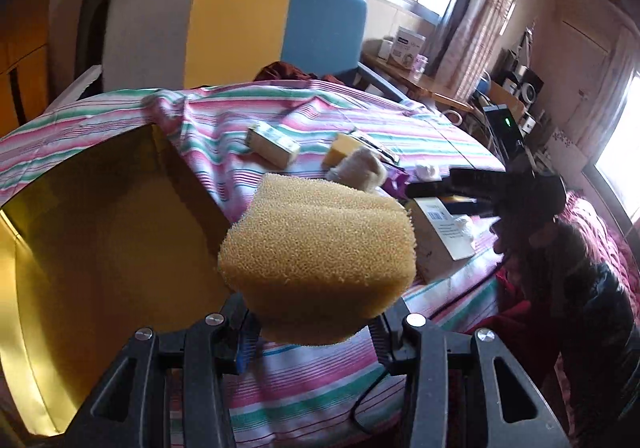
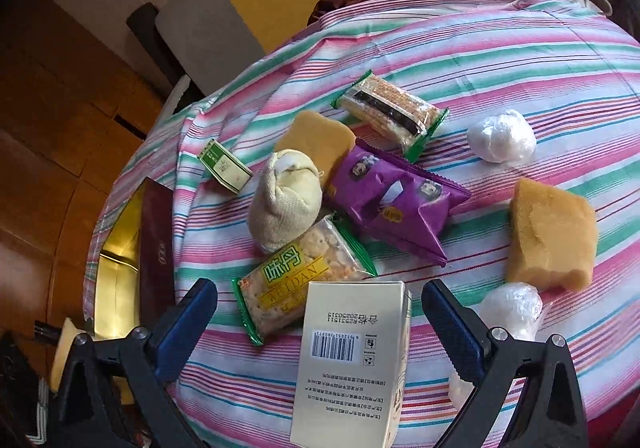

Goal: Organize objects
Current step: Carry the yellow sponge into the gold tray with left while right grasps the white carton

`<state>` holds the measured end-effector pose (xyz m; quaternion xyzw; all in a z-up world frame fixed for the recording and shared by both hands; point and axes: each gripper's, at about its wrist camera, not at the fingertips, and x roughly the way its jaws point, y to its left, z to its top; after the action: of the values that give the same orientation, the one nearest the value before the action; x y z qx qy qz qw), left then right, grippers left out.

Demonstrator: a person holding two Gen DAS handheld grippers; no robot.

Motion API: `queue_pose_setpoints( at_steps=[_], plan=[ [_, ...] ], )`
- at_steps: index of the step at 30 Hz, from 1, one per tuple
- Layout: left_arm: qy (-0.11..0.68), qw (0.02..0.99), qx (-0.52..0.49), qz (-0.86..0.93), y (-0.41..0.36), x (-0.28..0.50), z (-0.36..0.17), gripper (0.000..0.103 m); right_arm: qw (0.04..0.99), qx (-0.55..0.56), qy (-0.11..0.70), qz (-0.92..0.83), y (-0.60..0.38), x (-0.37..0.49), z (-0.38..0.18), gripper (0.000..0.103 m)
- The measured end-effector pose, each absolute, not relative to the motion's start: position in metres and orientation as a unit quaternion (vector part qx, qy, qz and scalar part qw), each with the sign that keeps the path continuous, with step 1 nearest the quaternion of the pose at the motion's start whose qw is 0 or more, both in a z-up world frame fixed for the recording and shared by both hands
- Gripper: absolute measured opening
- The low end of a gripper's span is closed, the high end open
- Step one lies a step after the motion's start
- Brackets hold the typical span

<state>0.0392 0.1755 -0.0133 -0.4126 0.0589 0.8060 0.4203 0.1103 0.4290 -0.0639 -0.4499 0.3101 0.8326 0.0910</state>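
Observation:
My left gripper (image 1: 314,322) is shut on a large yellow sponge (image 1: 316,256) and holds it above the striped cloth, just right of an open gold-lined box (image 1: 100,232). My right gripper (image 2: 320,312) is open, its blue fingers on either side of a cream carton with a barcode (image 2: 352,364), not touching it. Beyond the carton lie a green cracker packet (image 2: 296,280), a cream cloth pouch (image 2: 284,203), a purple snack bag (image 2: 396,203), a wafer packet (image 2: 392,111), two yellow sponges (image 2: 548,236) (image 2: 320,139), a small green-white box (image 2: 224,165) and two white wrapped balls (image 2: 502,135).
The striped cloth (image 1: 312,388) covers a table. The gold-lined box also shows at the table's left in the right wrist view (image 2: 116,268), with a dark red lid (image 2: 156,244). A grey, yellow and blue chair (image 1: 240,23) stands behind. Dark clothing (image 1: 580,288) lies at right.

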Motion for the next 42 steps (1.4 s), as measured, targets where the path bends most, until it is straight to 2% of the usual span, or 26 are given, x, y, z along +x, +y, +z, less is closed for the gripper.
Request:
queue_pose_setpoints(
  at_steps=[1,3,10,12,14,24,37,39,41,42],
  plan=[
    [0.049,0.409,-0.415,0.812,0.167,0.032,-0.011,0.046,0.096,-0.459,0.301,0.830,0.427,0.109,-0.066,0.100],
    [0.036,0.389,-0.417,0.821,0.153,0.020,-0.011,0.046,0.098,-0.472,0.283,0.829,0.422,0.107,-0.069,0.090],
    [0.000,0.277,-0.424,0.862,0.080,-0.045,-0.016,0.046,0.117,-0.506,0.229,0.823,0.405,0.105,-0.076,0.074],
    [-0.019,0.240,-0.437,0.867,0.059,-0.067,-0.022,0.046,0.122,-0.518,0.212,0.820,0.399,0.104,-0.080,0.061],
    [-0.043,0.209,-0.449,0.868,0.039,-0.088,-0.028,0.046,0.131,-0.532,0.187,0.815,0.393,0.101,-0.085,0.054],
    [-0.040,0.119,-0.482,0.867,0.016,-0.176,-0.060,0.046,0.140,-0.543,0.145,0.815,0.388,0.098,-0.089,0.051],
    [-0.009,0.067,-0.478,0.876,0.021,-0.214,-0.092,0.048,0.141,-0.551,0.125,0.813,0.384,0.092,-0.095,0.051],
    [-0.008,0.063,-0.484,0.873,0.023,-0.216,-0.092,0.050,0.141,-0.551,0.125,0.813,0.384,0.091,-0.095,0.051],
    [-0.009,0.067,-0.479,0.875,0.024,-0.214,-0.086,0.066,0.141,-0.551,0.125,0.813,0.384,0.091,-0.095,0.051],
    [-0.007,0.070,-0.473,0.879,0.024,-0.211,-0.083,0.068,0.141,-0.551,0.125,0.813,0.384,0.091,-0.095,0.051]
  ],
)
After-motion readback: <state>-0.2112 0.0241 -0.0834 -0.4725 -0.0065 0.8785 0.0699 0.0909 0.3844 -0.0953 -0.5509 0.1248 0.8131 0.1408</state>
